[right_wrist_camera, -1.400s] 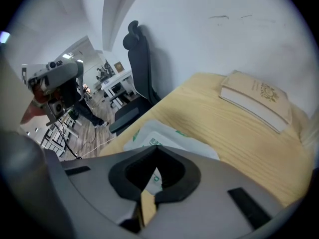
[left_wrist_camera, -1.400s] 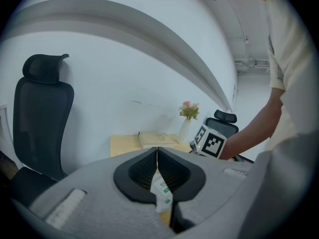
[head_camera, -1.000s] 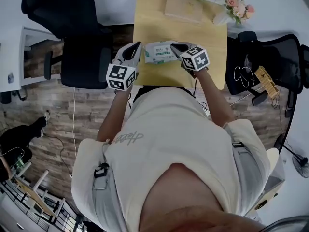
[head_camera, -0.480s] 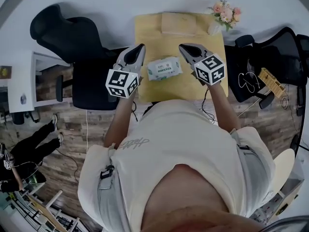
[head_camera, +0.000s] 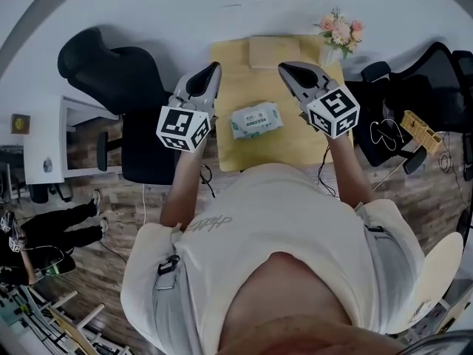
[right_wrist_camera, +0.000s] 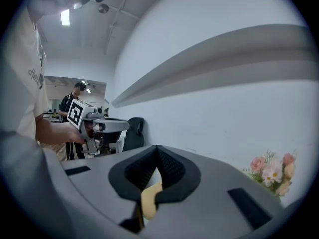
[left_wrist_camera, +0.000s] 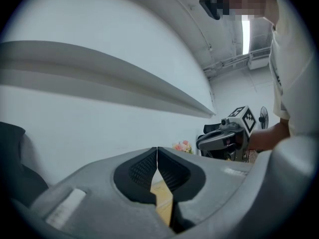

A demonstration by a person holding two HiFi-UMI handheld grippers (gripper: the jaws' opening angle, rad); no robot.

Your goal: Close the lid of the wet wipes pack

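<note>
The wet wipes pack (head_camera: 256,119), white with green print, lies flat in the middle of the small yellow table (head_camera: 229,150); its lid is too small to judge from the head view. My left gripper (head_camera: 215,66) hangs shut above the table's left edge, apart from the pack. My right gripper (head_camera: 282,66) hangs shut to the pack's right, also clear of it. In the left gripper view the left gripper (left_wrist_camera: 157,151) has its pads meeting with nothing between them. The right gripper (right_wrist_camera: 157,150) is likewise empty. The pack is hidden in both gripper views.
A flat wooden box (head_camera: 273,51) and a vase of pink flowers (head_camera: 338,29) stand at the table's far edge, against the white wall. Black office chairs flank the table at left (head_camera: 111,65) and right (head_camera: 432,72). A person in black (head_camera: 55,235) is on the floor far left.
Both grippers have risen off the pack and spread apart to either side. The pack now lies alone on the table.
</note>
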